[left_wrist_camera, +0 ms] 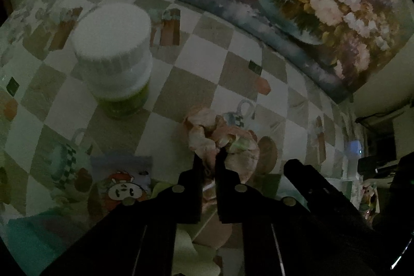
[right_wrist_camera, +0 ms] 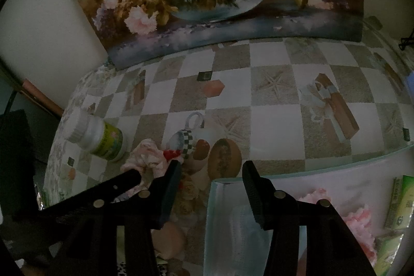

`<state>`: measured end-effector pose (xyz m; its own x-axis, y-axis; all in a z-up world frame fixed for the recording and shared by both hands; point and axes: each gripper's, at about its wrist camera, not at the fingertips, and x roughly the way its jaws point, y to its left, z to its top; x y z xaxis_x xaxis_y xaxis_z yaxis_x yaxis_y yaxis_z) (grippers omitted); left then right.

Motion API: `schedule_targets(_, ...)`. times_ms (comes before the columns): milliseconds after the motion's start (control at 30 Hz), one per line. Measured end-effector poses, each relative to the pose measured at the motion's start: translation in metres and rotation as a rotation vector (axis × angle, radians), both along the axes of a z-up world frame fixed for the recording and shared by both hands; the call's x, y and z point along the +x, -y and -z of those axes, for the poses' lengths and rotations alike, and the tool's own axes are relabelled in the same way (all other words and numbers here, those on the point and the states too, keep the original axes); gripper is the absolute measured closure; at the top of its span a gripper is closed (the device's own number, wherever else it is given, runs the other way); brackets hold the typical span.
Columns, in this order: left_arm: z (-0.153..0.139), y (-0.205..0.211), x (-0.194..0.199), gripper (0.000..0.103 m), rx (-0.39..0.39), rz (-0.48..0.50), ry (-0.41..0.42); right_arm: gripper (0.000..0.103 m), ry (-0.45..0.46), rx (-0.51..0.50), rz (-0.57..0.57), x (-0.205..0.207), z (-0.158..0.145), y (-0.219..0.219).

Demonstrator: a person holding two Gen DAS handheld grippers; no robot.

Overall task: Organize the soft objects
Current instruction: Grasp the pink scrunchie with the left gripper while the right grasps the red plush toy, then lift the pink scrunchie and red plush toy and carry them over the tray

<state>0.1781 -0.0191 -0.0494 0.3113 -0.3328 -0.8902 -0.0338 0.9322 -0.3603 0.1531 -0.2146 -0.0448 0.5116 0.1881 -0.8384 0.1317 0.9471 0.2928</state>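
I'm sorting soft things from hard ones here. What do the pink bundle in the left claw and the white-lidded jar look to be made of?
The pink bundle looks like thin cloth, matte: it crumples into loose folds where the left claw pinches it. The jar looks like hard plastic, smooth with a slight sheen: ribbed white lid, rigid round shape, green label.

- Left tool [left_wrist_camera: 209, 159]: two matte black plastic fingers, flat and blocky, narrowing to blunt tips.
- Round silver screw heads on the finger bases and on the black linkage bars behind.
- Thin pale lines down the dark bars.
- Right tool [right_wrist_camera: 211, 168]: same black build, with fine ribbing along the inner pad faces.
- Four silver round screws on its linkage, two per side.
- Surfaces dull, unmarked, dim in low light.
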Motion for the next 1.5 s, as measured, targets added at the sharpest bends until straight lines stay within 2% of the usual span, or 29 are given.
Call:
schedule_targets(133,-0.011,-0.003,-0.001,0.095,-0.015,-0.006,0.017,0.051,0.010,0.003,0.002,-0.001,-0.004,0.001)
schedule_targets(433,-0.031,-0.025,-0.001,0.095,0.046,-0.082,0.047,0.051,0.026,-0.011,-0.038,0.000,-0.010,-0.012)
schedule_targets(667,-0.024,-0.042,0.000,0.095,0.113,-0.147,0.022,0.051,0.011,-0.034,-0.101,0.006,-0.001,-0.035)
schedule_targets(967,-0.012,-0.049,0.000,0.095,0.097,-0.168,-0.012,0.051,-0.031,-0.094,-0.192,0.016,0.021,-0.070)
schedule_targets(1367,-0.001,-0.053,0.002,0.095,0.084,-0.178,-0.045,0.050,-0.053,-0.150,-0.182,0.024,0.044,-0.083)
schedule_targets(1400,0.000,-0.053,0.002,0.095,0.083,-0.178,-0.046,0.051,-0.051,-0.153,-0.183,0.025,0.044,-0.084)
schedule_targets(1467,0.000,-0.052,0.003,0.095,0.082,-0.175,-0.047,0.063,-0.050,-0.175,-0.190,0.024,0.045,-0.087)
schedule_targets(1500,0.000,-0.052,0.003,0.095,0.081,-0.174,-0.046,0.064,-0.047,-0.190,-0.193,0.024,0.046,-0.088)
